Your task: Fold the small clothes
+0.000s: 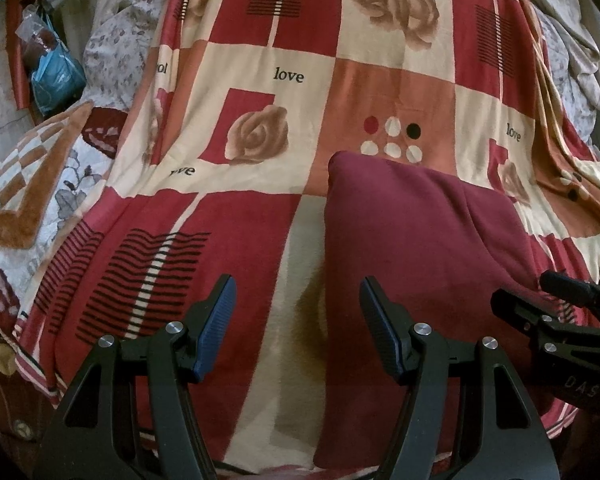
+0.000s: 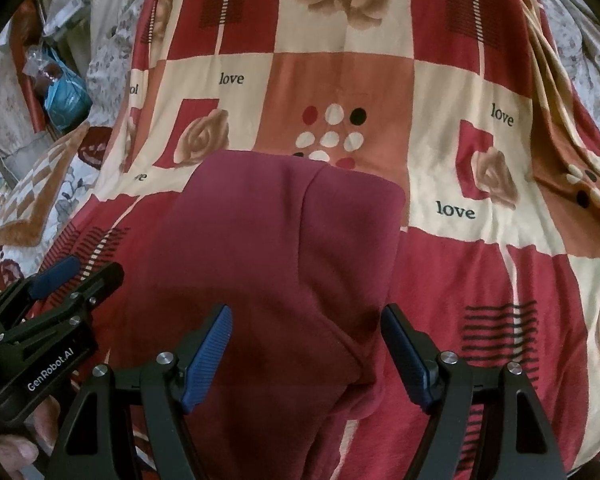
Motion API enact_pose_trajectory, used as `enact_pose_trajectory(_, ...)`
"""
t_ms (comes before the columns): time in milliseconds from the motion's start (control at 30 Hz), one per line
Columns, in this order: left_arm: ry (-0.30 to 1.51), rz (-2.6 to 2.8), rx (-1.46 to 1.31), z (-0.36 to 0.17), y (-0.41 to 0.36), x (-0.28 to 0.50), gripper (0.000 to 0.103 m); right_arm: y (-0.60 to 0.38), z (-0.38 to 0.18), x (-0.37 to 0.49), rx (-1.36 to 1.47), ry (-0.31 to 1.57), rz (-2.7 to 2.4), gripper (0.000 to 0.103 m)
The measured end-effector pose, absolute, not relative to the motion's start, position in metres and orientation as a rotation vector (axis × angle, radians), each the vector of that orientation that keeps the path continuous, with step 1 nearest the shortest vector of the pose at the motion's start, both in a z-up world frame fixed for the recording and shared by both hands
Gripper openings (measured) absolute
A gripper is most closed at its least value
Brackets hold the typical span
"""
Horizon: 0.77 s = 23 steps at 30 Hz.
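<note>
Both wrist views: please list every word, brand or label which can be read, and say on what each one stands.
"love": printed several times on the cream squares of the patterned bedspread.
"GenRobot.AI": on the body of the left gripper, seen in the right wrist view.
"DAS": faint letters on the body of the right gripper, seen in the left wrist view; more letters may be cut off.
White packages at far left: print too blurred to read.
Maroon garment: no text.

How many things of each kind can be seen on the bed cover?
Maroon garment: 1
Grippers, left gripper and right gripper, both open above the bed cover: 2
Total: 3
</note>
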<state>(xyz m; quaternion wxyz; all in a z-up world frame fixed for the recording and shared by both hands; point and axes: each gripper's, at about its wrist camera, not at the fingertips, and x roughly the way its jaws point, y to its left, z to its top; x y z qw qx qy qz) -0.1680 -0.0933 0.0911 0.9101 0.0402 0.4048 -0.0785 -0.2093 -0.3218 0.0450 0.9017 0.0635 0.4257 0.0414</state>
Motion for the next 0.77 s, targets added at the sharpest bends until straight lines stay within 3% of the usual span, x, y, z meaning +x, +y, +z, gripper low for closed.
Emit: enact_pose_trajectory(767,0.831,-0.185,0.071,0.0914,-0.0961,-0.1685,0.064,-0.3191,0.0439,-0.2082,0.130,0.889,0.094,0.075)
